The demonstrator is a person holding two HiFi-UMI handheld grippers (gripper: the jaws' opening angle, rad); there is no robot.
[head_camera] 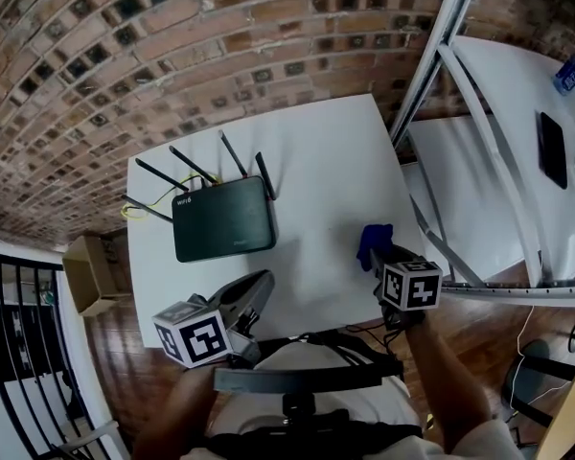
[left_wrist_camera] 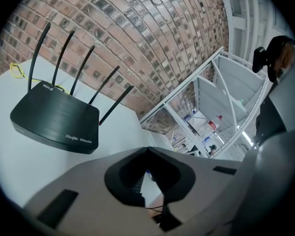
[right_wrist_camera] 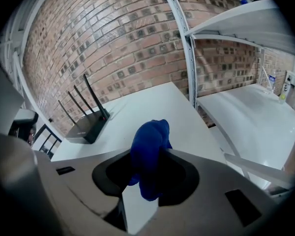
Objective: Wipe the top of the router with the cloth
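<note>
Gripping a bunched blue cloth (right_wrist_camera: 150, 151) in the closed right gripper (head_camera: 376, 254), well to the right of the black five-antenna Wi-Fi router (head_camera: 222, 218) lying flat on the white table (head_camera: 335, 161). Holding the left gripper (head_camera: 257, 286) near the router's front edge, tips together, clamping nothing.

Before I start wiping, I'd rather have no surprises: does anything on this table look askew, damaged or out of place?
Nothing stands out. The router lies flat on the white table, antennas fanned out, a yellow cable looping behind it. The blue cloth is bunched in the right claw.
</note>
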